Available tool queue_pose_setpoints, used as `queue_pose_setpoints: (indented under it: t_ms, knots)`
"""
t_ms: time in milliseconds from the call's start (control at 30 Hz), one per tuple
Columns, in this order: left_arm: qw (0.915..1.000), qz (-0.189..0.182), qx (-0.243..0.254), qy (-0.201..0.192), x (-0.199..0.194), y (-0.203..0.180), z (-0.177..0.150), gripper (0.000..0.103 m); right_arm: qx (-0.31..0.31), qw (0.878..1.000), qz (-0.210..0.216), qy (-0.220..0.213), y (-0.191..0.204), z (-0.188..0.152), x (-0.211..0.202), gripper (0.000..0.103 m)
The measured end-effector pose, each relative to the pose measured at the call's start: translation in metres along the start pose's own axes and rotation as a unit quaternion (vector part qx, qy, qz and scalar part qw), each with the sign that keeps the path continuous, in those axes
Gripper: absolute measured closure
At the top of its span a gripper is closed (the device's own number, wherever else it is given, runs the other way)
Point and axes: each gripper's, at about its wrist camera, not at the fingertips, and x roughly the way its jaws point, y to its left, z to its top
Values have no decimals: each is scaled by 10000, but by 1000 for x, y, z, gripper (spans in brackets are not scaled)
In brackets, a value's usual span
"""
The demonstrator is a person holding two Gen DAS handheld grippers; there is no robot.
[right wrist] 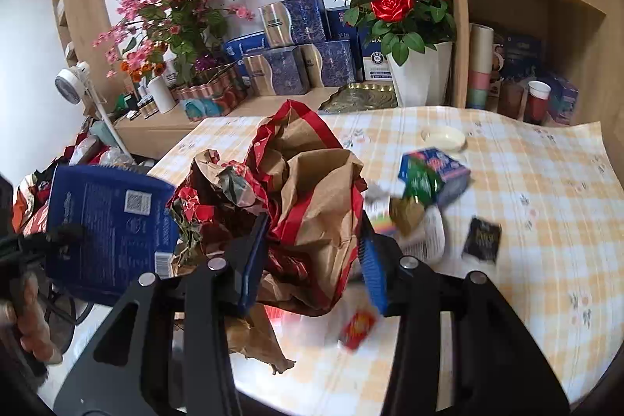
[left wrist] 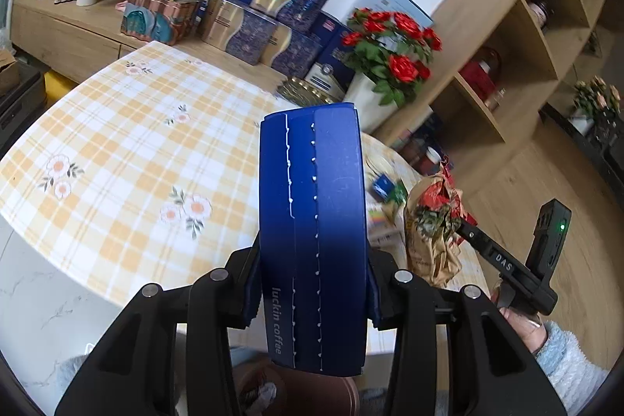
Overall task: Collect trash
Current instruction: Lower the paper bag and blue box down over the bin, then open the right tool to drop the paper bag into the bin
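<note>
My left gripper (left wrist: 312,303) is shut on a flattened blue "luckin coffee" bag (left wrist: 314,221) and holds it up above the table edge; the bag also shows in the right wrist view (right wrist: 109,225) at the left. My right gripper (right wrist: 312,260) is shut on a crumpled brown and red paper bag (right wrist: 308,182), lifted above the table. That crumpled bag also shows in the left wrist view (left wrist: 433,221), with the right gripper (left wrist: 464,227) behind it. Small trash lies on the checked tablecloth (right wrist: 526,182): a blue box (right wrist: 444,164), a green wrapper (right wrist: 419,182), a black sachet (right wrist: 483,239) and a red packet (right wrist: 357,330).
A white pot of red roses (right wrist: 421,73) and stacked blue gift boxes (right wrist: 296,65) stand on the sideboard behind the table. A white lid (right wrist: 444,137) lies on the cloth. Wooden shelves (right wrist: 546,6) rise at the right. A pile of bags (right wrist: 35,190) sits at the left.
</note>
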Motion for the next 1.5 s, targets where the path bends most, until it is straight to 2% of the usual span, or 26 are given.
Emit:
queue_pose_setpoints:
  t_ms: [333,500,667,967,1200,1433,1500]
  knots:
    - [9987,-92,364,338,-32,-16,-57,63,153,9993,218,245,10,-100,-47,58]
    - [9974,-159,447,538,-39,-19,-80,63,312,9975,202,595,15,-154,-47,58]
    - [9955,-185,556,747,-38,-24,-100,63,328,9951,234,903,21,-192,-42,58]
    - [9937,-83,591,946,-29,-22,-113,63,143,9886,116,1498,31,-235,-22,58]
    - [9928,-12,661,996,-24,-23,-114,63,367,9735,-65,2257,21,-269,-1,57]
    - [9931,34,597,1008,-24,-18,-116,63,363,9663,-257,2534,22,-282,10,56]
    - [9930,33,591,1023,-24,-17,-117,63,351,9652,-298,2576,22,-282,12,52]
